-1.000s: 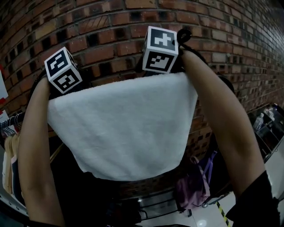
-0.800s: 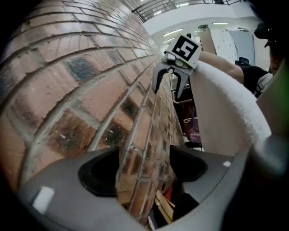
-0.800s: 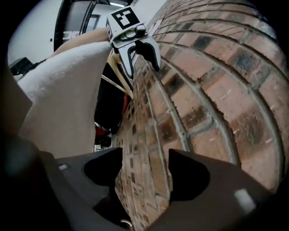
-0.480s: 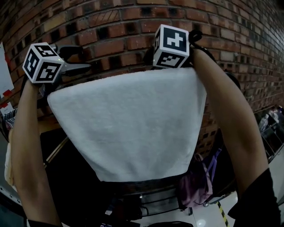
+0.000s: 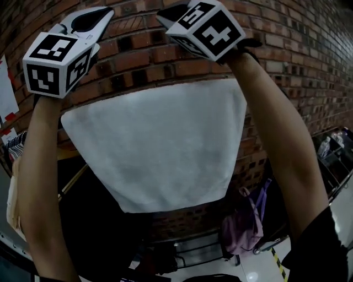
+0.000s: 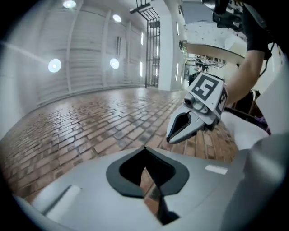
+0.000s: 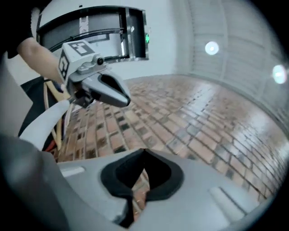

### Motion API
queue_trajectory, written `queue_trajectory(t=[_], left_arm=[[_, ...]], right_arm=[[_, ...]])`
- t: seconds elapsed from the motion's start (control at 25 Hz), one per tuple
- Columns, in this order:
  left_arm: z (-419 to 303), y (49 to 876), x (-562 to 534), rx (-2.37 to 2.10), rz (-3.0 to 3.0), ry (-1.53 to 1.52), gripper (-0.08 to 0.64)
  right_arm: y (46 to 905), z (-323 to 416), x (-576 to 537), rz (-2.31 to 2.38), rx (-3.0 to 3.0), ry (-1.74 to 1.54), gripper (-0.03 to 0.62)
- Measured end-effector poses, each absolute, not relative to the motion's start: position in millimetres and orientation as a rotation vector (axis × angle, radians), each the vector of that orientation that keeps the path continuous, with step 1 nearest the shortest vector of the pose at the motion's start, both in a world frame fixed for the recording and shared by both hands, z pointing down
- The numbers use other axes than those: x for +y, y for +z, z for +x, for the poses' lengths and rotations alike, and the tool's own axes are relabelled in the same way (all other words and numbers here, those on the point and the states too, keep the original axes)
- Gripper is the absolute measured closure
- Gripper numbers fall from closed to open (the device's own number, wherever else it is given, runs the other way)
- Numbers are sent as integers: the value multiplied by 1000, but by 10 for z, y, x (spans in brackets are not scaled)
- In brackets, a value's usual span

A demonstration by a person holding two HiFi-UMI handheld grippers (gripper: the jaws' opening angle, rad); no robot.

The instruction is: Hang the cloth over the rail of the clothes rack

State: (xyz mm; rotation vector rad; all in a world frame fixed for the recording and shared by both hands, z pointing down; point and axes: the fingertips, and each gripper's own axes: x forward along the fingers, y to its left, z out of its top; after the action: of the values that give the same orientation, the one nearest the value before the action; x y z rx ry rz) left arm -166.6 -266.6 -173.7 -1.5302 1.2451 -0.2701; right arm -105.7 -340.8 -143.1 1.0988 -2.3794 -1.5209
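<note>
Cloth (image 5: 157, 148) hangs flat, long axis running left-right. I read left gripper (image 6: 144, 150) and right gripper (image 7: 143, 152) jaws closed, empty.

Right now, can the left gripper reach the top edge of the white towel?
Probably yes. The left gripper hangs above the upper left corner of the white towel, with nothing between them. Its jaws are shut and empty, so they would have to open first.

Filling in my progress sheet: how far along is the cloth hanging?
Done: the white terry cloth hangs spread before the brick wall, free of both grippers. In hand: nothing; left gripper and right gripper are shut, empty, above it. Left: seemingly nothing, though the rail is hidden.
</note>
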Motion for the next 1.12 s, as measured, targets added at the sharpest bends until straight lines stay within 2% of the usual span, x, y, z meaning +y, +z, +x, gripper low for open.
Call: queue_trajectory(t=[0.08, 0.2, 0.32, 0.4, 0.56, 0.72, 1.12], left_arm=[[-1446, -1796, -2326, 1238, -1509, -129, 554], [-1087, -1660, -1753, 1217, -1450, 72, 554], [-869, -1212, -1315, 1178, -1455, 282, 554], [-864, -558, -1250, 1231, -1521, 352, 554], [-989, 1264, -1517, 1541, -1748, 268, 554], [-892, 2106, -1614, 1624, -1872, 152, 554], [-816, 2578, -1646, 1626, -1956, 57, 554]], right_arm=[[-1685, -957, -3016, 1212, -2485, -1622, 589], [-1624, -866, -2295, 1239, -2729, -1657, 589], [-1161, -811, -1638, 1226, -2905, -1763, 589], [-486, -760, -1394, 1278, -3007, -1698, 589], [1298, -613, -1572, 1460, -3051, -1107, 589], [2214, -530, -1819, 1447, -3070, -712, 588], [2628, -572, -1760, 1399, -3001, -710, 589]])
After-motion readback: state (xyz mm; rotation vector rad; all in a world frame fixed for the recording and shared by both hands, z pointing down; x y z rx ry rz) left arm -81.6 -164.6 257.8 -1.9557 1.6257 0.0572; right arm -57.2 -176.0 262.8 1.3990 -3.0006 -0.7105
